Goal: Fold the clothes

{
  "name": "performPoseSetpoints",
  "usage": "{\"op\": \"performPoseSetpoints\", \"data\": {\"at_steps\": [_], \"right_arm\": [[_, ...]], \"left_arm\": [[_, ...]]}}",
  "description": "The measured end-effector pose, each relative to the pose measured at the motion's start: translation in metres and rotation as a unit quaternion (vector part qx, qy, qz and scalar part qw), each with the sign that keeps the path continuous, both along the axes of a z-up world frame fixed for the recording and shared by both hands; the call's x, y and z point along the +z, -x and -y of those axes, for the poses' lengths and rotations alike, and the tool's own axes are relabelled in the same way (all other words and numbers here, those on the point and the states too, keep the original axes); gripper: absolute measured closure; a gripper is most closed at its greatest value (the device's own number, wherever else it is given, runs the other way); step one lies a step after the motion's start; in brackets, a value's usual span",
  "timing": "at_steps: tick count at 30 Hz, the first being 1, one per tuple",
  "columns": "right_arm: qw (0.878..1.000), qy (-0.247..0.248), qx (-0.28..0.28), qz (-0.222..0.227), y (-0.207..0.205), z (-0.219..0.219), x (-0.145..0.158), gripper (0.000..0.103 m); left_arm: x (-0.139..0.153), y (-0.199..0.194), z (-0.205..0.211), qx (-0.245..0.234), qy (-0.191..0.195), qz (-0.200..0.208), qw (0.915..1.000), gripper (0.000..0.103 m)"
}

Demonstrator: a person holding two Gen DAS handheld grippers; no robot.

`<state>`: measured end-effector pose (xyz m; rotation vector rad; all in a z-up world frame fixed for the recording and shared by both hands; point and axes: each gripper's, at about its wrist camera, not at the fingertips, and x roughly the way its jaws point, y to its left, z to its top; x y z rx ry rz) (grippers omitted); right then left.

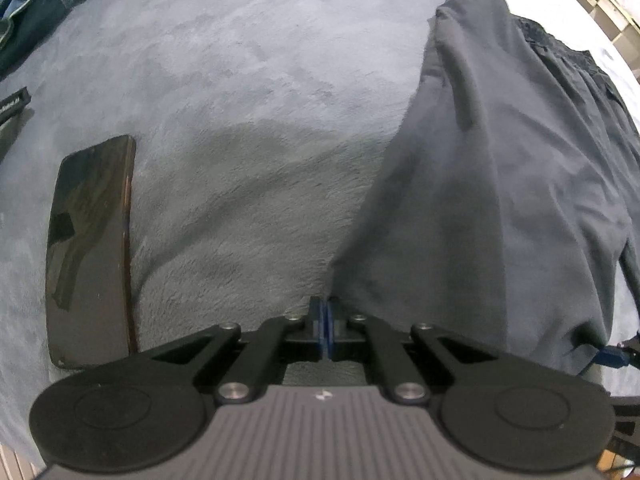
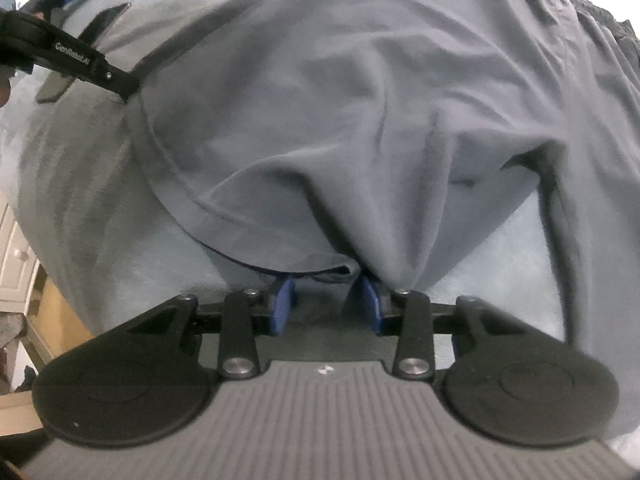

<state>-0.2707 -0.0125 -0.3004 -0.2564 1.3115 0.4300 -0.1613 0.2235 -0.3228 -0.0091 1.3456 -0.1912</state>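
Left wrist view: left gripper (image 1: 325,312) points steeply down, blue pads pressed together. A corner of the grey garment (image 1: 500,184) runs right into the closed pads at 6 o'clock, so I read it as clenched on that hem corner; the cloth between the pads is too thin to see directly. Garment spreads from there toward 1–3 o'clock over a plush grey blanket (image 1: 240,100). Dark phone (image 1: 90,248) lies flat at 9 o'clock, apart from the garment.

Right wrist view: right gripper (image 2: 328,300) also tipped steeply down. Its jaws stand partly apart; the hem edge and a bunched fold droop over and between the blue pads (image 2: 285,300), but the pads do not visibly press on it. Not yet grasping, as far as I can judge. The left gripper's black finger shows at 10 o'clock, meeting the garment's far hem corner.

Handling notes:
- Soft, light jersey-type cloth; no stiffness, drapes and wrinkles freely.
- Stitched hem band is the thicker, firmer part, so it is the best place to take hold.
- Bunched fold at the right pads risks catching two layers or only a loose wrinkle.
- Plush blanket will likely drag on the cloth when pulled.

Judgement: both corners of one hem being taken; the right one needs to close on the hem itself before lifting.
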Motion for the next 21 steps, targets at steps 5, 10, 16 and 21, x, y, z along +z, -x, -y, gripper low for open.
{"op": "performPoseSetpoints", "data": {"at_steps": [5,10,16,21], "right_arm": [[1.0,0.001,-0.009,-0.004,-0.002,-0.007,0.0,0.065],[0.999,0.026,-0.03,0.007,0.006,-0.003,0.005,0.097],[0.998,-0.02,-0.05,0.023,0.034,0.014,0.039,0.099],[0.998,-0.051,-0.026,0.011,0.052,0.018,0.043,0.099]], "left_arm": [[-0.003,0.0,-0.004,0.011,0.009,-0.007,0.9999,0.1],[-0.003,0.002,-0.005,0.006,0.009,-0.006,0.9999,0.099],[-0.006,0.002,-0.009,0.004,0.019,-0.008,0.9998,0.099],[-0.007,0.0,-0.016,0.011,0.029,-0.013,0.9994,0.099]]}}
